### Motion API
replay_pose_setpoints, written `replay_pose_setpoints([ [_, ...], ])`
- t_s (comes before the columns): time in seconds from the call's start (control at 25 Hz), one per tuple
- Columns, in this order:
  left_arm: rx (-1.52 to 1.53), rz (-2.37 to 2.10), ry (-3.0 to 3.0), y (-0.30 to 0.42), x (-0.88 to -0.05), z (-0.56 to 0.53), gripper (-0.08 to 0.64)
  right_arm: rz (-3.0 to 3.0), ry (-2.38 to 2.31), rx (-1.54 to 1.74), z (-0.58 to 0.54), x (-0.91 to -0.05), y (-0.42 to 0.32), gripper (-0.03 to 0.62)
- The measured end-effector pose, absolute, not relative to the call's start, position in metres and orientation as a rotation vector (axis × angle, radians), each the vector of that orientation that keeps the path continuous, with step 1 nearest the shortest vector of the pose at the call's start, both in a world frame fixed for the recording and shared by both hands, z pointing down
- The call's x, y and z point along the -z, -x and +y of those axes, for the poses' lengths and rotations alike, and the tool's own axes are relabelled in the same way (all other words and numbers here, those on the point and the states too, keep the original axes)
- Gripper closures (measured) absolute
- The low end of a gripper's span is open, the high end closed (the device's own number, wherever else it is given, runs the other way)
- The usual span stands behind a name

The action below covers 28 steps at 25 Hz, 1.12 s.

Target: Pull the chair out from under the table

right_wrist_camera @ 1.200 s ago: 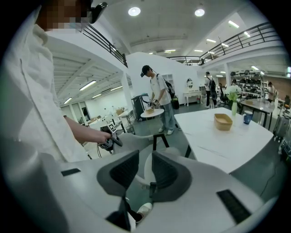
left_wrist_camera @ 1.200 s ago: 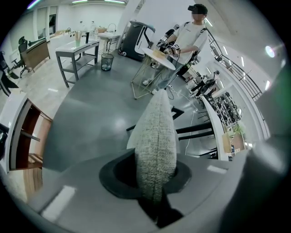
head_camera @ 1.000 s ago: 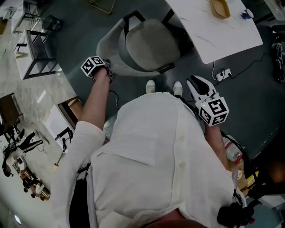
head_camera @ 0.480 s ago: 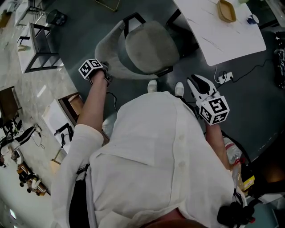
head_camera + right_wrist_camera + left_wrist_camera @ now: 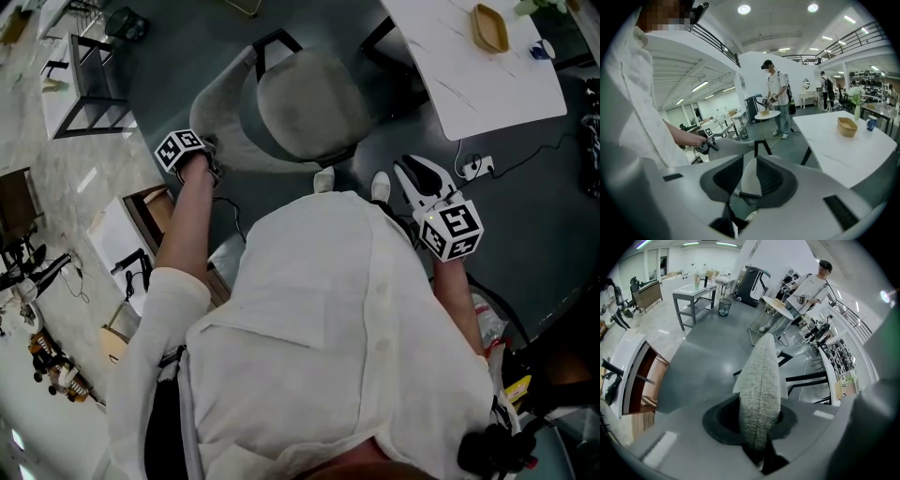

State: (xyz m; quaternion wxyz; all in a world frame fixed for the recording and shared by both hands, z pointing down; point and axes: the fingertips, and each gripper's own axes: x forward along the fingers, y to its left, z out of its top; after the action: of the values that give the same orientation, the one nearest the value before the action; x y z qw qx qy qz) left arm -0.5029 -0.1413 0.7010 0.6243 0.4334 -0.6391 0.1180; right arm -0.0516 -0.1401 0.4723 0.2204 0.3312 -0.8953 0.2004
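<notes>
The grey upholstered chair [image 5: 300, 108] stands on the dark floor, left of the white table [image 5: 478, 84]. My left gripper [image 5: 202, 157] is at the left end of its curved backrest [image 5: 220, 108]. In the left gripper view the backrest's woven edge [image 5: 759, 380] runs between the jaws, and the left gripper [image 5: 757, 417] is shut on it. My right gripper [image 5: 419, 176] hangs open over the floor beside the table's near corner, apart from the chair. In the right gripper view the right gripper [image 5: 750, 180] has nothing between its jaws. The backrest [image 5: 729, 146] shows beyond them.
A yellow bowl [image 5: 490, 28] and a small blue cup lie on the table. A power strip [image 5: 472, 166] and its cable lie on the floor by the table. A wooden drawer unit [image 5: 155, 220] stands at the left. Another person [image 5: 778, 98] stands far off.
The left gripper has moved left with the backrest in its grip. The chair has come further away from the table. The right gripper has barely shifted.
</notes>
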Motion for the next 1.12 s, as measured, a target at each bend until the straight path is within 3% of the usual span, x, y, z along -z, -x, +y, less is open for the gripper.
replay_pose_setpoints([
  [0.6,-0.266,-1.509,-0.946,0.569,-0.697,-0.095,0.489,-2.483,-0.817,-0.525,-0.133,-0.471,0.083,0.505],
  [1.12,-0.291,-1.520,-0.950,0.574,-0.698,-0.091,0.488,-2.482,-0.785,-0.533,-0.138,-0.475,0.072,0.506],
])
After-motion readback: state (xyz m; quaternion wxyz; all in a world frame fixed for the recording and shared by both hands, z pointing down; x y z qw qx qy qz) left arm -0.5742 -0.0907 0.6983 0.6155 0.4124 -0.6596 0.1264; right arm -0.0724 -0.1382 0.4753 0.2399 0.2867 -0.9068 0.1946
